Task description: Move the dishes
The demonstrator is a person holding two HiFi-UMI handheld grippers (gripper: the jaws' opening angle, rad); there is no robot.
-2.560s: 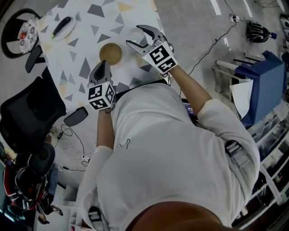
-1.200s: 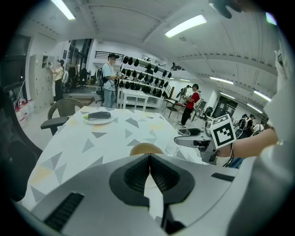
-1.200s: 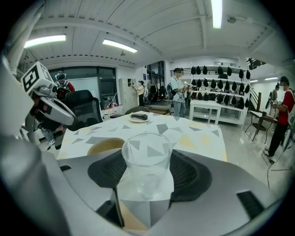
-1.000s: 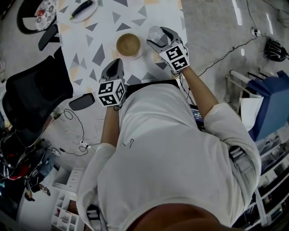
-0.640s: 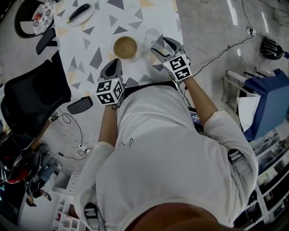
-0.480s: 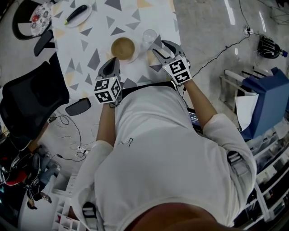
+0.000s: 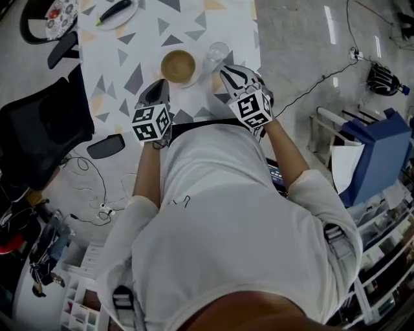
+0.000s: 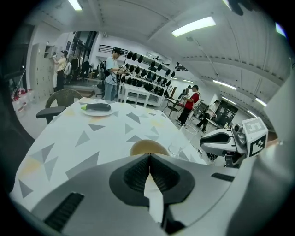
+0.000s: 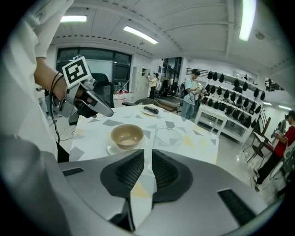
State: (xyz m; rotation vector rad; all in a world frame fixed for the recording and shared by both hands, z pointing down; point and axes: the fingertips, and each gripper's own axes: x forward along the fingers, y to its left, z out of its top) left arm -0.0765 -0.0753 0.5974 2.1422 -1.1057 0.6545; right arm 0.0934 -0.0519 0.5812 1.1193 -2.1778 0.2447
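A brown bowl [image 7: 178,64] sits on a white saucer [image 7: 189,81] on the patterned table. Just to its right stands a clear glass [image 7: 217,52], free of both grippers. My right gripper [image 7: 231,72] hovers on the near side of the glass. Its jaws have just been closing and now stand a narrow gap apart with nothing between them [image 9: 147,154]. My left gripper [image 7: 157,90] is shut and empty, its tip near the bowl's near-left side. The bowl [image 9: 127,135], the glass [image 9: 168,137] and the left gripper [image 9: 105,109] all show in the right gripper view.
A small plate [image 7: 116,11] with a dark long vegetable lies at the table's far left. A black office chair [image 7: 39,132] stands left of the table and cables run over the floor [image 7: 310,77] at the right. People stand by racks in the background.
My right gripper has drawn back from the glass toward the person and its jaws have closed down. The glass stays standing on the table. The left gripper has kept still.
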